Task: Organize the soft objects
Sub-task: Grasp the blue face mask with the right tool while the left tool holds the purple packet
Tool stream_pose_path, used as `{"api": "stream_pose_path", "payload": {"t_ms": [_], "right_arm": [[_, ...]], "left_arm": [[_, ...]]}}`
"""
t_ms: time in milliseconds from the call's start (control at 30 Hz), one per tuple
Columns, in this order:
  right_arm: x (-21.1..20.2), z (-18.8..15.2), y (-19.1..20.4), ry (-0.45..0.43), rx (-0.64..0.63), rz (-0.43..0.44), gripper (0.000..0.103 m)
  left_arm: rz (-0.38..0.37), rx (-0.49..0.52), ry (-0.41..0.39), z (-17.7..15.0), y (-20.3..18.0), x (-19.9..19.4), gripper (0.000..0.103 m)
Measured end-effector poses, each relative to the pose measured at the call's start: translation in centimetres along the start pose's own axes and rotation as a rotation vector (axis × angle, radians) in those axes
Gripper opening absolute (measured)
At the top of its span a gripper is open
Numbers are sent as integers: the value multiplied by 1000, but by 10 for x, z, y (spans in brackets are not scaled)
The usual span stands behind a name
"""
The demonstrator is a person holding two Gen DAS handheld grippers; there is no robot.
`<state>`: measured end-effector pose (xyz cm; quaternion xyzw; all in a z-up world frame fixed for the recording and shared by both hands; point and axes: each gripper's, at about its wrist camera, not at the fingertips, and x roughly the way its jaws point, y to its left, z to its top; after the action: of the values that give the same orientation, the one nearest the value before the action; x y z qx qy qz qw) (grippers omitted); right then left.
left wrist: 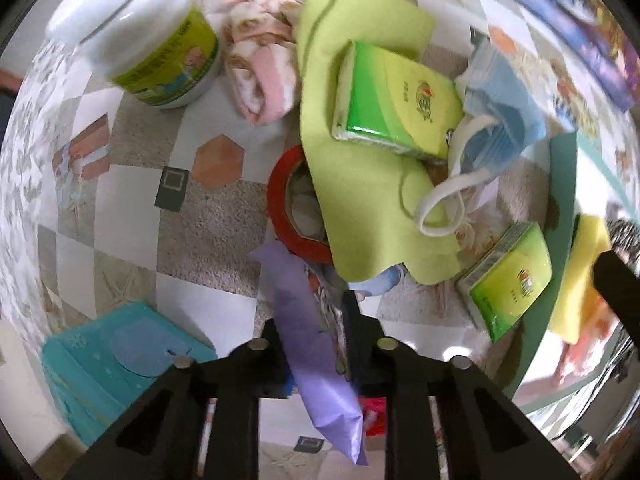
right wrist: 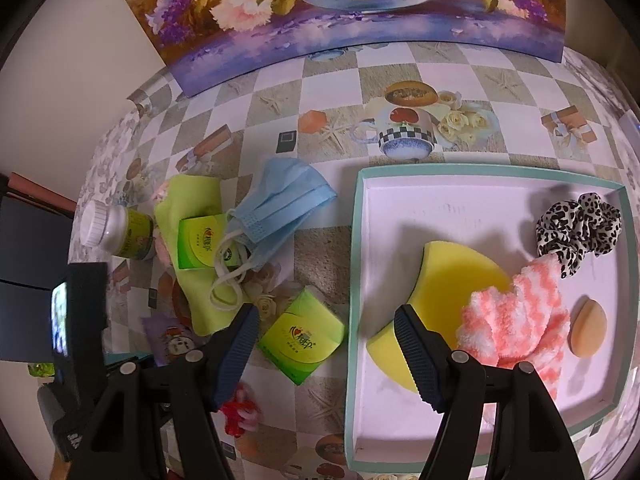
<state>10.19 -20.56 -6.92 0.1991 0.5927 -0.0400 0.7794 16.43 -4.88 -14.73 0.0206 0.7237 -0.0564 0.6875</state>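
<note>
Partly done, I judge — the tray (right wrist: 362,264) at right already holds a sponge (right wrist: 452,276), fuzzy sock (right wrist: 516,320) and scrunchie (right wrist: 576,228). The left gripper (left wrist: 316,344) clamps a purple packet (left wrist: 308,336) at lower centre; the right gripper (right wrist: 326,354) hangs open — tissue packs (right wrist: 300,340), mask (right wrist: 280,204) and cloth (right wrist: 192,200) remain at left.

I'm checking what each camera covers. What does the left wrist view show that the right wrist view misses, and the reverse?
Only the left wrist view: the left tool shut on a purple plastic packet, a teal wipes pack and a rolled pink patterned towel.

Only the right wrist view: the open right tool, a leopard-print fabric scrunchie and a round beige makeup puff in the pale shallow tray, plus a flower painting.

Both: a blue pleated face mask, two green tissue packs, a lime-green cloth and a white-capped jar.
</note>
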Motion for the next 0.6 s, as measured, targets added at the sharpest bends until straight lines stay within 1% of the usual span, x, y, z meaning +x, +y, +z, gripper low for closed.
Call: {"api": "stream_pose_path", "payload": {"t_ms": [33, 133, 167, 267, 367, 467, 600], "right_arm": [[1, 0, 0, 1, 0, -2, 73], [3, 0, 0, -4, -1, -6, 73], [3, 0, 0, -8, -3, -4, 73], [2, 1, -1, -24, -9, -4, 73], [1, 3, -3, -46, -10, -15, 73], [-5, 6, -4, -80, -12, -20, 73], [-10, 11, -3, -115, -2, 5, 73]], "left_arm": [[-26, -28, -11, -3, 3, 0, 18], [-69, -80, -36, -13, 12, 1, 17], [-98, -102, -47, -18, 16, -1, 16], [-136, -144, -85, -30, 20, -5, 15], [-151, -166, -119, -38, 17, -19, 14], [-157, -164, -167, -43, 19, -36, 14], [-203, -184, -229, -40, 22, -52, 13]]}}
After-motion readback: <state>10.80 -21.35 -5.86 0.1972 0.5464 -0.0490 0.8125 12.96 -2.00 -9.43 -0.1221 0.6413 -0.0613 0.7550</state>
